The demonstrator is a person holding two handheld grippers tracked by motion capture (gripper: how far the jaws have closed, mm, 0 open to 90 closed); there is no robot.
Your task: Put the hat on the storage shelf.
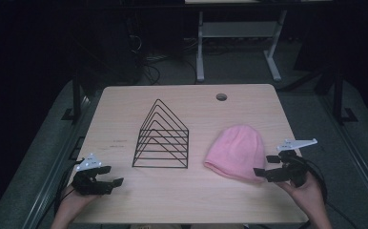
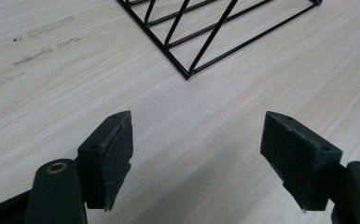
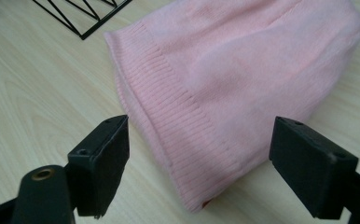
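Both grippers are black, each topped by a pale grey three-cornered plate: the left gripper and the right gripper. Each jaw is a blocky dark pad on an arm with a brass-ringed hole. A black cable trails from the right one.

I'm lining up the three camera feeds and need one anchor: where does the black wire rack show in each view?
High view: the black wire rack stands mid-table, left of the pink beanie.
Left gripper view: its base corner sits top centre, beyond the open jaws.
Right gripper view: one corner pokes in at top left, beside the beanie's ribbed cuff.
Shared landmark: the light wooden table.
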